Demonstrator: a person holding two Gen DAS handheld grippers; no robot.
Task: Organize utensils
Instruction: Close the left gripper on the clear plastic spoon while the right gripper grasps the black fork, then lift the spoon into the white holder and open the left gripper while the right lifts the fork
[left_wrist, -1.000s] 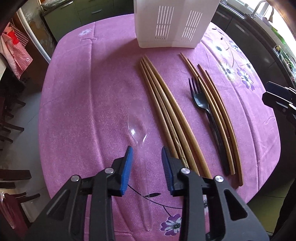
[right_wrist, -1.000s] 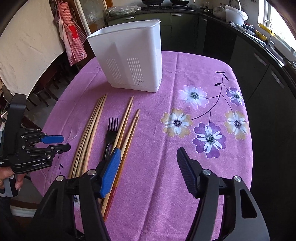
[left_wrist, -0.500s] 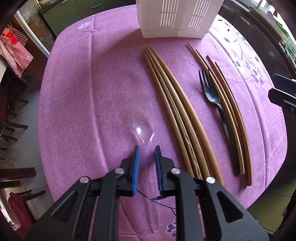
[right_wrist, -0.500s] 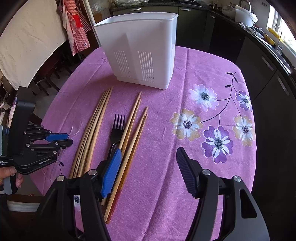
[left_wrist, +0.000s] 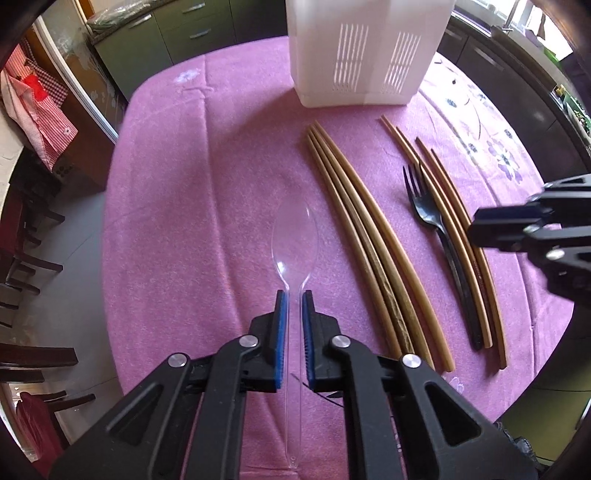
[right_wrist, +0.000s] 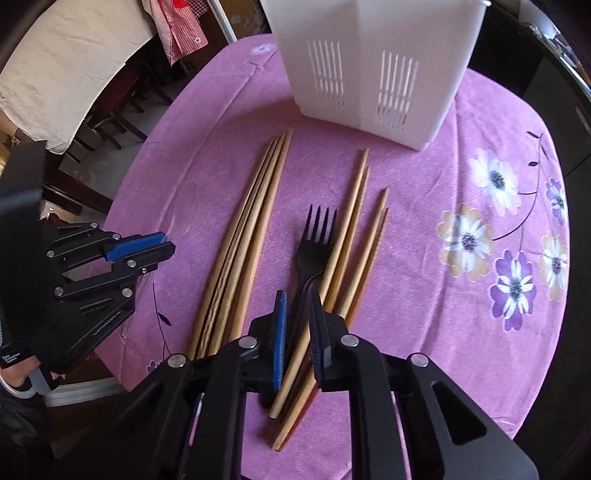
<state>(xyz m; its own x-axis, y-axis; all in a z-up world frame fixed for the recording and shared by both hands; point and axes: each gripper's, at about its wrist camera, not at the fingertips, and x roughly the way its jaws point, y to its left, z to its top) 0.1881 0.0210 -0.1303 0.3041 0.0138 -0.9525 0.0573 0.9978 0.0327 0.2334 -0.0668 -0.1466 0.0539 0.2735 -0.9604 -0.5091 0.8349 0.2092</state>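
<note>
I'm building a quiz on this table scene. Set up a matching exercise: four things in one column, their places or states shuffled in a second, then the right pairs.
Things:
1. clear plastic spoon
2. black plastic fork
3. white slotted plastic utensil holder
4. bundle of long tan wooden chopsticks

Places or states:
A. standing upright at the far end of the table
B. handle between the left gripper pads
C. lying loose between spoon and fork
D. handle between the right gripper pads

Pairs: 1-B, 2-D, 3-A, 4-C
</note>
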